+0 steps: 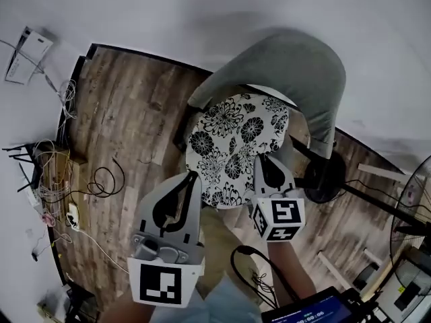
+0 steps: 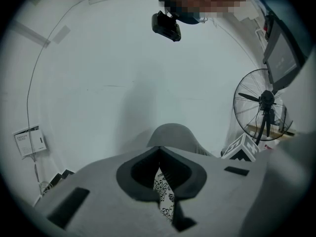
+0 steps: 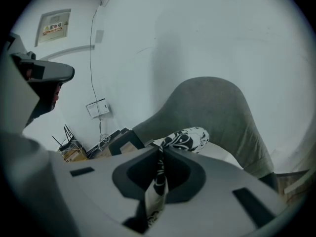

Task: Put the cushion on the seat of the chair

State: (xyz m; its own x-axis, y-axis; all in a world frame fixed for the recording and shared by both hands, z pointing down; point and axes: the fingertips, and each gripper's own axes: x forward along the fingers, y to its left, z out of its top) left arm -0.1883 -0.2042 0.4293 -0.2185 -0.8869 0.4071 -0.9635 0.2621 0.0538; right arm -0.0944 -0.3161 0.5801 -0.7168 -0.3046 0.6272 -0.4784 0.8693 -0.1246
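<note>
**While both grippers are pinching it, the cushion (image 1: pixel 236 140) is hanging over the chair (image 1: pixel 306 66)**

The left gripper (image 1: pixel 193 175) is clamping the cushion's edge at the chair's front. The right gripper (image 1: pixel 264 157) is doing likewise, spreading the floppy cushion flat above the seat (image 3: pixel 222 157), probably so it lands unfolded.

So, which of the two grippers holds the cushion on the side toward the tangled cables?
The left gripper: it is shut on the edge of the floral cushion facing the cables; the right gripper pinches the edge toward the fan.
</note>
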